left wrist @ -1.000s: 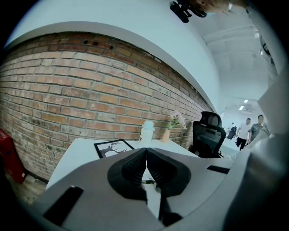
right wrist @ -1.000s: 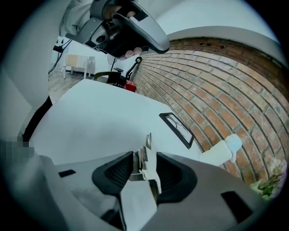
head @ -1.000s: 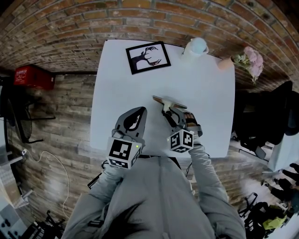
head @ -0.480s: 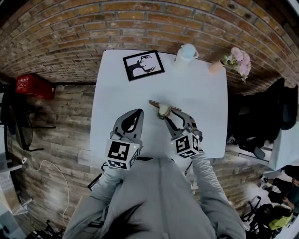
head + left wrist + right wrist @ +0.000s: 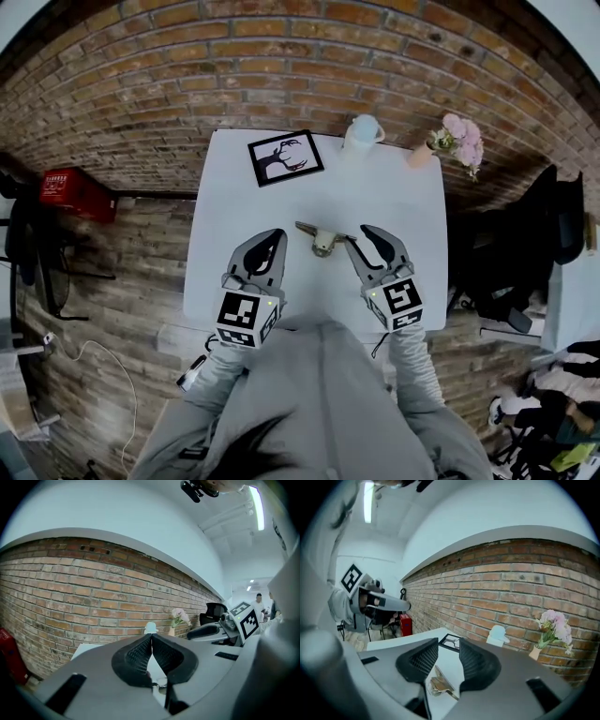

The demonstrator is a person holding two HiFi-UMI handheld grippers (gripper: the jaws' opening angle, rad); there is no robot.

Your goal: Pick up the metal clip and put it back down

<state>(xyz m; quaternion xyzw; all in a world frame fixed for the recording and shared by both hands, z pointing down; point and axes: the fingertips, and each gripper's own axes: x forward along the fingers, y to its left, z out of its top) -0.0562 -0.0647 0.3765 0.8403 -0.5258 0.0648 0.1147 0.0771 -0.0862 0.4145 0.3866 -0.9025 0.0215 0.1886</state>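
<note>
The metal clip (image 5: 322,239) lies on the white table (image 5: 394,197), a little behind its middle. In the right gripper view the clip (image 5: 440,684) rests on the tabletop below the jaws, which do not touch it. My right gripper (image 5: 361,237) stands open just right of the clip, with nothing between its fingers (image 5: 449,643). My left gripper (image 5: 273,236) is shut and empty, left of the clip, its pads meeting in the left gripper view (image 5: 151,637).
A framed deer picture (image 5: 286,157) lies at the table's back left. A white cup (image 5: 363,131) and a small vase of pink flowers (image 5: 448,141) stand along the back edge by the brick wall. A red crate (image 5: 75,194) sits on the floor at left, a black chair (image 5: 525,239) at right.
My right gripper has drawn back from the clip and off to its right; the clip now lies alone on the table. The left gripper has kept its place.
</note>
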